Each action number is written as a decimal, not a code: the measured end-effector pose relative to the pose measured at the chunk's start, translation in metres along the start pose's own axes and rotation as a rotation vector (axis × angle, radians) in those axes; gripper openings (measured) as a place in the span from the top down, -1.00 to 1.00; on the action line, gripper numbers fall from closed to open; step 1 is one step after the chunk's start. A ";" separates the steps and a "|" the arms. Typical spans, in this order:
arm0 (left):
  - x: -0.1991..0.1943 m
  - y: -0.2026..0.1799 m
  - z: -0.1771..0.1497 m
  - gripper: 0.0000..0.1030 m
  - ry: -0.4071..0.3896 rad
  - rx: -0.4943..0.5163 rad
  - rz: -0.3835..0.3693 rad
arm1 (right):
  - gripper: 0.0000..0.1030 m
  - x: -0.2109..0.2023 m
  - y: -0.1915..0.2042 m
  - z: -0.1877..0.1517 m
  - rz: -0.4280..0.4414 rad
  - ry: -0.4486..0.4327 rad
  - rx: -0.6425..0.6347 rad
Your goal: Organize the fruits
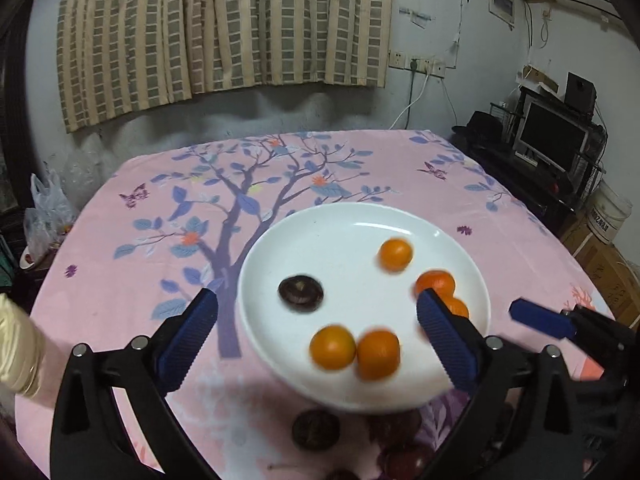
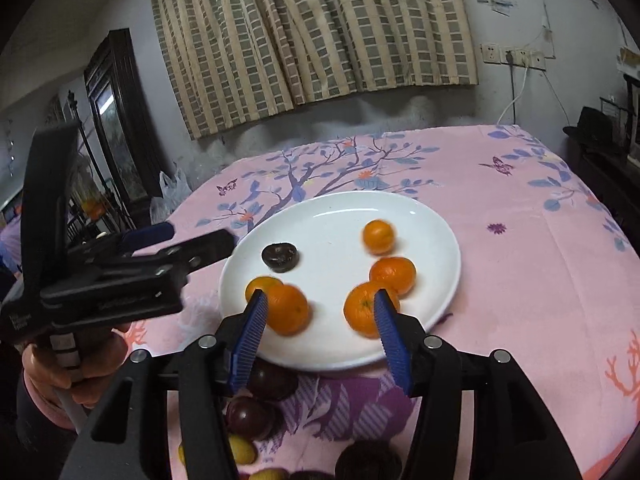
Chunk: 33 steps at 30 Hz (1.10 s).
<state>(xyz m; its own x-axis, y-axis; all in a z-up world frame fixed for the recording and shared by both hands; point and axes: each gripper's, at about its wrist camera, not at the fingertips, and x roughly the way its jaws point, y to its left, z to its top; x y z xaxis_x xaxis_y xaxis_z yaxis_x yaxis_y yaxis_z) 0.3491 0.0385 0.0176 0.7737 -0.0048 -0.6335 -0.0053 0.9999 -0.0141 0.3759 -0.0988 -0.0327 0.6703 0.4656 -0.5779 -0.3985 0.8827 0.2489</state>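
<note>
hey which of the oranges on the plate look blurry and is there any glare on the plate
Left wrist view: the far orange and the near pair smear; a bright streak on the plate rim. Right wrist view: the far orange smears; glare near the plate rim.

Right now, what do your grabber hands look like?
Both are black plastic frames with silver bolts and ribbed blue fingers, on the left gripper and the right gripper. The left one has a pale striped handle, held by a pink-sleeved hand.
</note>
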 end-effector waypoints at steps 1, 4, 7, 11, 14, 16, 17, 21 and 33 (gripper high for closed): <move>-0.007 0.002 -0.010 -0.90 0.004 0.003 0.004 | -0.08 -0.004 -0.001 -0.004 0.002 0.003 0.004; -0.023 0.012 -0.044 -0.90 0.027 -0.017 0.009 | -0.08 -0.016 -0.005 -0.027 0.008 0.030 0.012; -0.037 0.023 -0.079 -0.90 0.055 -0.054 0.007 | -0.08 -0.031 -0.006 -0.055 0.033 0.060 0.050; -0.049 0.036 -0.115 -0.90 0.082 -0.085 0.004 | -0.11 -0.052 0.003 -0.092 0.054 0.087 0.111; -0.047 0.041 -0.131 -0.90 0.131 -0.117 -0.004 | -0.11 -0.053 0.015 -0.109 0.032 0.130 0.101; -0.046 0.040 -0.132 -0.90 0.141 -0.101 0.001 | -0.11 -0.053 0.020 -0.112 0.024 0.147 0.104; -0.049 0.038 -0.132 -0.90 0.130 -0.091 0.011 | -0.11 -0.053 0.023 -0.113 0.017 0.151 0.100; -0.058 0.035 -0.132 -0.90 0.089 -0.072 0.018 | -0.10 -0.045 0.028 -0.116 -0.018 0.187 0.071; -0.068 0.037 -0.129 -0.90 0.075 -0.101 -0.027 | 0.28 -0.031 0.032 -0.119 -0.039 0.258 0.077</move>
<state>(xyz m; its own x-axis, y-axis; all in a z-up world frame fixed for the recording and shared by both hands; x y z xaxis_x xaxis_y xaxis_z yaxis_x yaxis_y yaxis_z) 0.2142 0.0744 -0.0395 0.7248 -0.0361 -0.6880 -0.0522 0.9929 -0.1071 0.2681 -0.0922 -0.0992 0.4989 0.4083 -0.7644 -0.3202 0.9065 0.2753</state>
